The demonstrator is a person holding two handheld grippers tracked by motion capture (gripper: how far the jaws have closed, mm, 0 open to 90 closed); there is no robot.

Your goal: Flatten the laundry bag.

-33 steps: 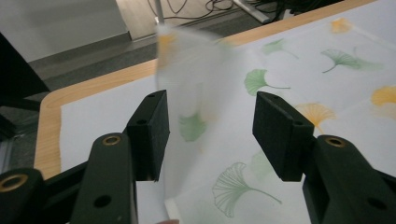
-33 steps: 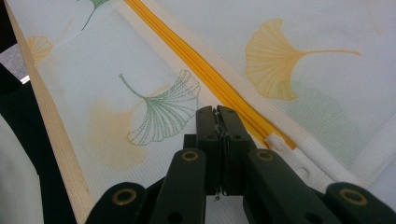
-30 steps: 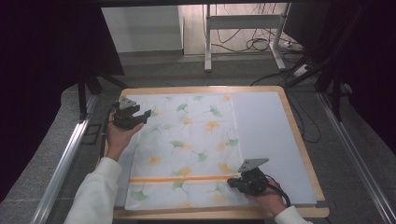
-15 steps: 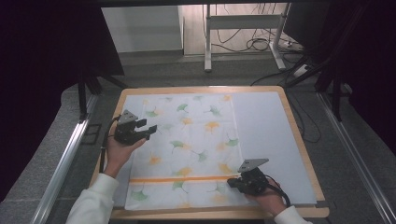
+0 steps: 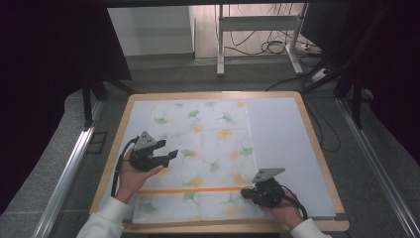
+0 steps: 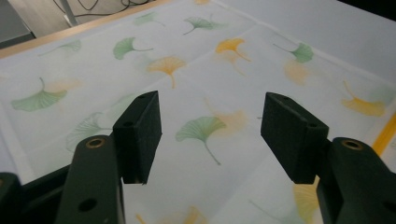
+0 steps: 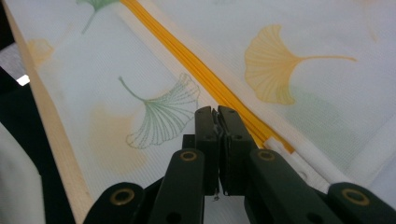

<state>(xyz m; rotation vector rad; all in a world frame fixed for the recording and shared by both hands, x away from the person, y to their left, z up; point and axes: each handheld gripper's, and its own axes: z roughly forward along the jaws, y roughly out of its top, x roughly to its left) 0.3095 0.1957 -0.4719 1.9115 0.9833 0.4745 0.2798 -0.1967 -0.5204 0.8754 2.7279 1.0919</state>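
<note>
A white mesh pouch (image 5: 213, 134) printed with green and orange ginkgo leaves lies flat on the board, an orange zipper (image 5: 188, 190) running across its near part. My left gripper (image 5: 169, 149) hovers over the pouch's left side, and its jaws have just been opening. In the left gripper view they stand wide apart (image 6: 210, 135) with only the printed fabric (image 6: 205, 70) below them. My right gripper (image 5: 243, 192) rests low at the zipper's right end. There its jaws (image 7: 216, 114) are pressed together on the zipper pull, beside the orange zipper (image 7: 187, 56).
The pouch lies on a pale mat (image 5: 277, 134) set in a wooden board (image 5: 308, 130). Black frame rails (image 5: 69, 168) run along both sides. Cables (image 5: 277, 47) and a table leg stand on the floor beyond the far edge.
My left hand has come back along the pouch's left side toward the near edge, and its jaws stand wider. The right hand has kept still.
</note>
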